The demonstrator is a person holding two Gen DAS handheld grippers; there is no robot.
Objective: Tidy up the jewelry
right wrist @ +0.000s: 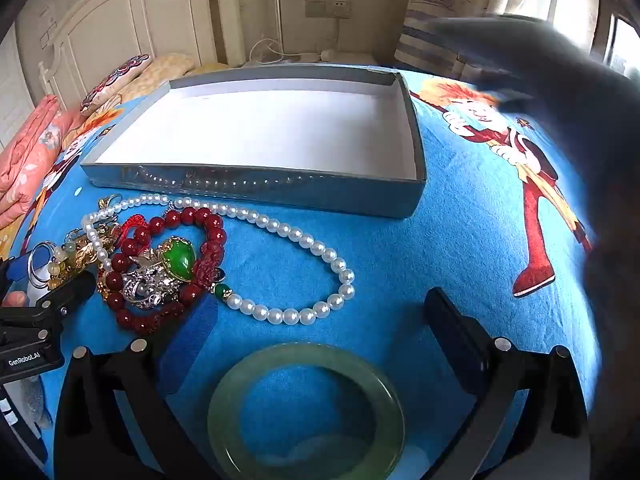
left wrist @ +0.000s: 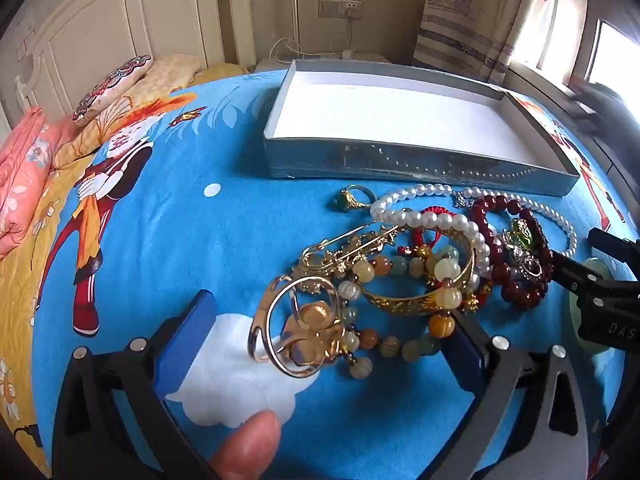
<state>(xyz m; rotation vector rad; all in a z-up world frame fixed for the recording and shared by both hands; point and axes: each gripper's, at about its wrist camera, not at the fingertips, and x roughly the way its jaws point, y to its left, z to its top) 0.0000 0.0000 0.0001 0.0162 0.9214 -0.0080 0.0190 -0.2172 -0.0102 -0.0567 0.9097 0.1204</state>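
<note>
A heap of jewelry lies on the blue cartoon bedsheet in front of an empty grey box (left wrist: 400, 162) (right wrist: 240, 184) with a white inside. My left gripper (left wrist: 326, 332) is open around a gold open-work bangle (left wrist: 298, 332) and a pale stone bead bracelet (left wrist: 400, 346), its pads clear of both. A gold cuff (left wrist: 404, 300), a pearl necklace (left wrist: 424, 216) (right wrist: 304, 240), a red bead bracelet (right wrist: 160, 268), a green pendant (right wrist: 179, 258) and a gold ring (left wrist: 354, 198) lie beyond. My right gripper (right wrist: 320, 328) is open, with a green jade bangle (right wrist: 308, 404) lying flat between its fingers.
Patterned pillows (left wrist: 116, 84) and a folded pink quilt (left wrist: 20, 176) lie at the far left by the white headboard. A thumb (left wrist: 248, 448) shows at the bottom edge. A dark blurred shape (right wrist: 580, 120) covers the right side of the right wrist view.
</note>
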